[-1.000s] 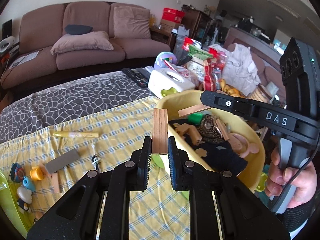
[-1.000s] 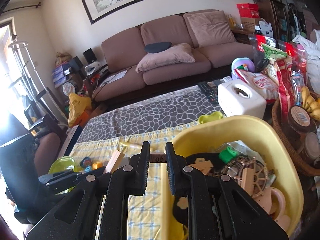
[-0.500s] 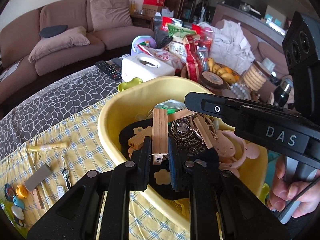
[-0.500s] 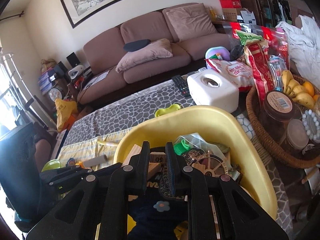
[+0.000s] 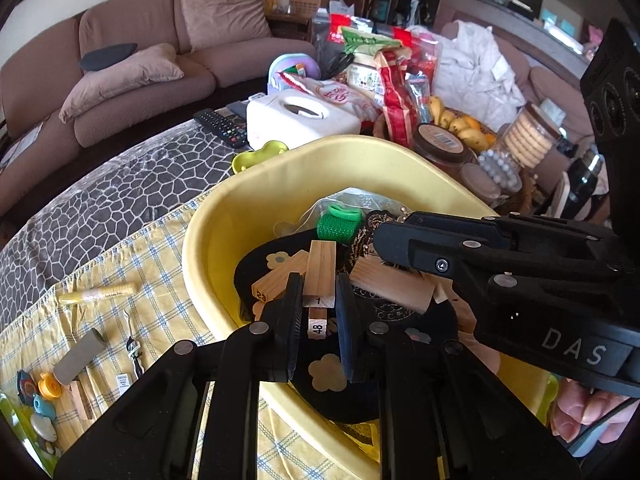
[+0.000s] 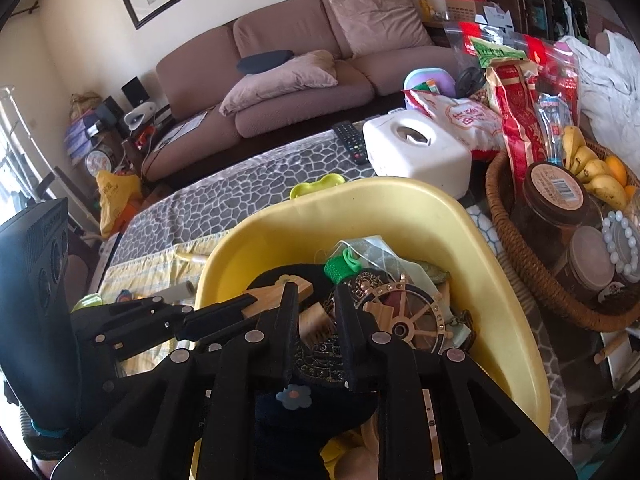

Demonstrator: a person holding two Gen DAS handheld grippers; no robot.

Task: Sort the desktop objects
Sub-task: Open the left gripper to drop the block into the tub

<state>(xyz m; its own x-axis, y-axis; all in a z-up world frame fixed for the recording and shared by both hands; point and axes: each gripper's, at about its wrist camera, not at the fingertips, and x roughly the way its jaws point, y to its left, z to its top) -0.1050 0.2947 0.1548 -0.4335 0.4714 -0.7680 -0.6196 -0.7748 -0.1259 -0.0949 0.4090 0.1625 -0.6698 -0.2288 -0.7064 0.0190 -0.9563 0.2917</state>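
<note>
A yellow basin holds wooden blocks, a dark cloth with flower patches, a green clip and a wheel ornament. My left gripper hangs over the pile with its jaws opening. The block marked 48 has slipped low between the jaws, under a block marked 1, and the pads no longer press it. My right gripper is beside it over the basin, jaws also opening. Its wooden block lies loose on the pile.
On the checked yellow cloth to the left lie a yellow tube, a grey block and small toys. Behind the basin stand a white tissue box and a remote. A wicker basket with jars sits right.
Both grippers swung from the cloth's edge to above the basin and sank toward the pile. Their jaws widened, and each wooden block dropped out of the grip onto the heap.
</note>
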